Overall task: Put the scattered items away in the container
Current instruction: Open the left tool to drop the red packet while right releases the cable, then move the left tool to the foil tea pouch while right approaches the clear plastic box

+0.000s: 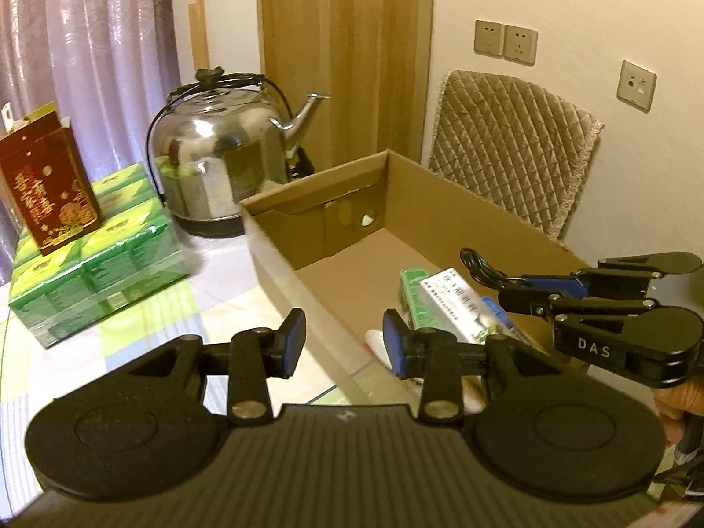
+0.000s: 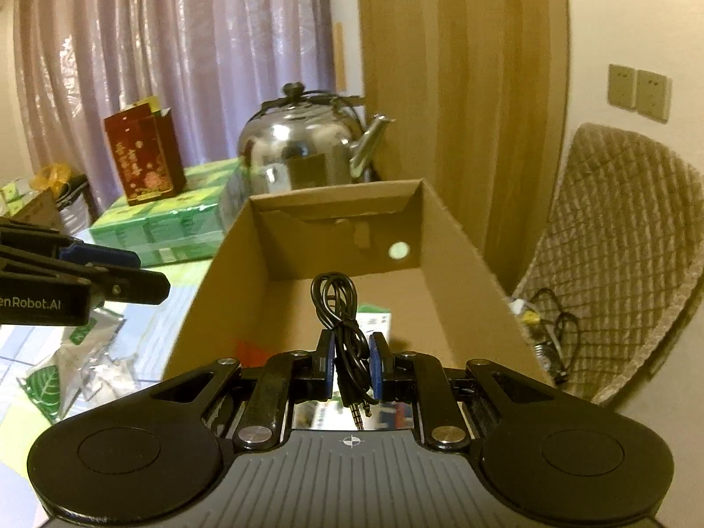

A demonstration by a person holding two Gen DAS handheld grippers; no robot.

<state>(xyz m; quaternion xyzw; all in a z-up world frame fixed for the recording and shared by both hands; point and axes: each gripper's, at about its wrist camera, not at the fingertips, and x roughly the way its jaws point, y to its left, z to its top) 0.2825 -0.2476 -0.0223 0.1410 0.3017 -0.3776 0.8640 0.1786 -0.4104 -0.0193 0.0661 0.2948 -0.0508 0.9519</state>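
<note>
While my right gripper [image 2: 350, 363] is clamped on it, the black audio cable [image 2: 341, 308] stands up between the blue pads as a coiled bundle, its loop at the top and two metal jack plugs hanging out below the pads. It is held above the near end of the open cardboard box [image 2: 457, 237], over the box interior. From the left wrist camera I see the same cable [image 1: 479, 266] poking out past the right gripper [image 1: 515, 290], which reaches in from the right over the box [image 1: 484, 220].

Inside the box, at its near end, lie a green packet [image 1: 413, 290] and a white printed carton [image 1: 457, 308] side by side; the far part of the box floor is bare brown card, and the far wall has a round hole.

My left gripper [image 1: 344, 343] is empty, its pads apart, hovering over the near left wall of the box. To the left of the box, on the surface [image 1: 145, 334], sits a stack of green tissue packs [image 1: 97, 259] with a red carton [image 1: 48, 180] standing upright on top. A steel kettle [image 1: 220, 149] stands just beyond them. In the right wrist view, crumpled clear bags with a green leaf print [image 2: 66, 374] lie on the surface near left. A quilted chair [image 2: 625, 264] stands right of the box.
</note>
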